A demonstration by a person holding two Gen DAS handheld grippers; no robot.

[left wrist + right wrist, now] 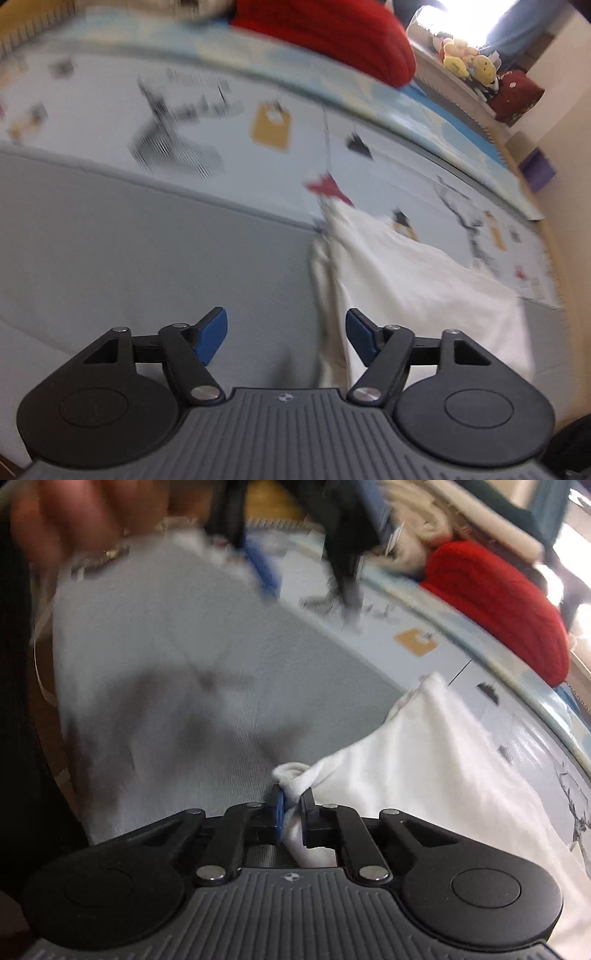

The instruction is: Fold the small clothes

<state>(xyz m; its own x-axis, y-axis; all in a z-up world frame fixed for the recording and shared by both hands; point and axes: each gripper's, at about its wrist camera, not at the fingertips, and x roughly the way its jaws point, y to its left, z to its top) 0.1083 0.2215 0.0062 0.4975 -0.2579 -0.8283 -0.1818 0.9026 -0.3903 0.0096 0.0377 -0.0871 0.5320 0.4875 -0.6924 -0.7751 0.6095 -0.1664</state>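
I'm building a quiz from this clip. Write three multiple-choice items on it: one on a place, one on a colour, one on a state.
1. Where does the red knit garment lie?
A. at the far edge of the mat
B. between the left gripper's fingers
C. under the white garment

2. What colour is the garment in the right gripper?
A. red
B. white
C. blue

3. How does the left gripper stand?
A. shut on cloth
B. open, holding nothing
C. shut on nothing

Key: 1 A, it sits beyond the printed mat; 2 B, the white garment is pinched there; 3 B, its fingers stand apart beside the cloth edge.
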